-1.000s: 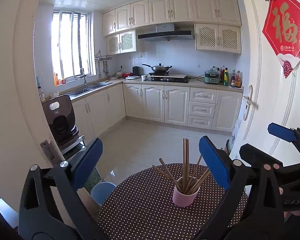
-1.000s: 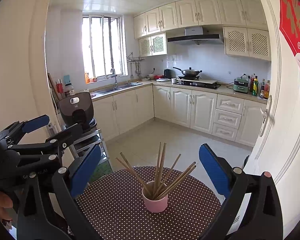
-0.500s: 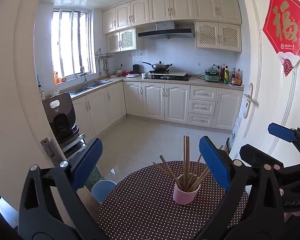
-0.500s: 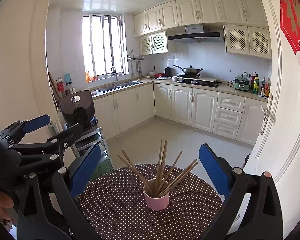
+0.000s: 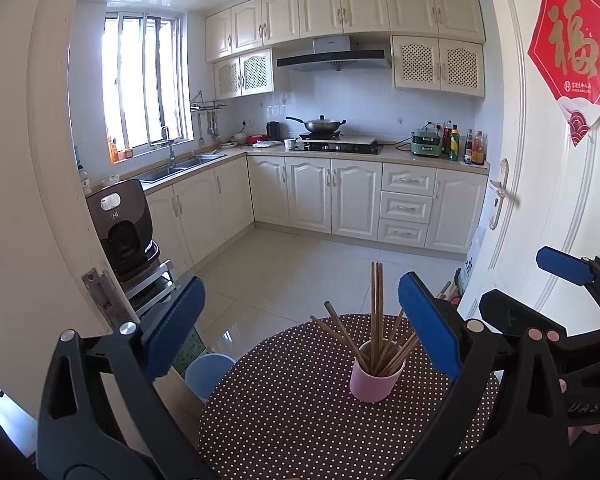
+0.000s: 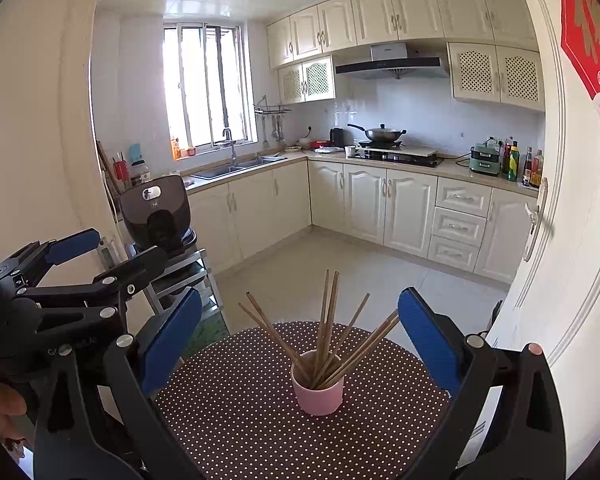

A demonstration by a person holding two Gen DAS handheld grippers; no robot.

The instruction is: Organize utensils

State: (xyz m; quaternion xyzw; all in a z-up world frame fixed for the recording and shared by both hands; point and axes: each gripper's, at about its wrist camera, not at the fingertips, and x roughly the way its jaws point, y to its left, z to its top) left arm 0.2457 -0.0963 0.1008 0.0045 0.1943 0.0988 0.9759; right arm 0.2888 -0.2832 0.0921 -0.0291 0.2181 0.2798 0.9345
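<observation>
Both grippers hang above a small round table (image 6: 236,420) covered in a brown cloth with white dots, and neither holds anything. The left gripper (image 5: 300,328) has its two blue-padded fingers (image 5: 176,322) spread wide apart, with nothing between them but open air over the near part of the table. Ahead of it and toward its right finger stands a pink cup (image 5: 376,376), upright on the cloth, well clear of both pads. A bundle of wooden chopsticks (image 5: 377,312) sits in the cup: a pair rises almost straight up, while others lean out to the left and right over the rim. The right gripper (image 6: 300,336) is likewise wide open, its blue fingers (image 6: 426,338) set far apart, and from its camera the pink cup (image 6: 318,390) sits almost straight ahead, centred between the two fingers but below and beyond their tips, not touched by either. The chopsticks (image 6: 328,328) fan out of the cup there too, the longest of the leaning ones reaching toward the right finger without clearly meeting it. Each gripper shows in the other's view: the right one appears at the right edge of the left camera (image 5: 564,272), and the left one at the left edge of the right camera (image 6: 72,246), where part of a hand (image 6: 0,408) grips its handle. Beyond the table edge, down to the left of the left gripper, a pale blue bin (image 5: 208,372) stands on the tiled floor.
</observation>
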